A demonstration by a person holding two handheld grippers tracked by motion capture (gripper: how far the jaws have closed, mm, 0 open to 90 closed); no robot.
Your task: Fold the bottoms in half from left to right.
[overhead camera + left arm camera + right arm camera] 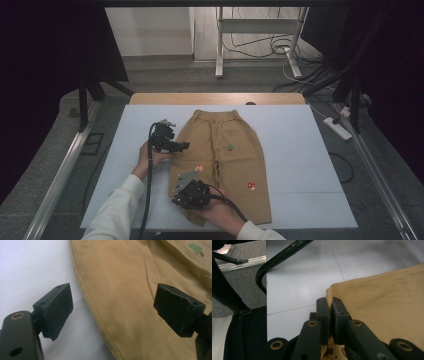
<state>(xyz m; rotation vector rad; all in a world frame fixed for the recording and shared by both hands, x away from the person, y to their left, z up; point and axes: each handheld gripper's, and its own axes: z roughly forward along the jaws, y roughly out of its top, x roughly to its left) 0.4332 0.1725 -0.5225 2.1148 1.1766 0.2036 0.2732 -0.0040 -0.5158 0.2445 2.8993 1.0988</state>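
Trousers [220, 160]: tan, child-sized, lying flat on the pale blue worktop [300, 150], waistband away from the person, legs toward them. Small embroidered motifs are on the front: a green tree [196, 248], an orange mark and a red mushroom [251, 185].

Right gripper [329, 311]: its fingers are together, clamped on the hem corner of the trouser leg nearest the person's left. In the right gripper view the cloth is pinched at its very edge, with little fabric past the pads. Risk, in my judgement: if this corner is lifted or pulled across for a fold, so shallow a bite may slip free and the leg would drop back crumpled.

Left gripper [167, 141]: its fingers [56, 310] stand wide apart, holding nothing, poised at the outer side seam of the same leg, one finger over bare worktop and the other over cloth. Risk: closing from here may catch a single layer, or none at all, if the lower finger fails to get under the seam; the leg would then lift unevenly and twist.

Cable [277, 257]: the dark lead trails across the worktop near the hem. Risk: it may drag over the cloth and disturb the lay.
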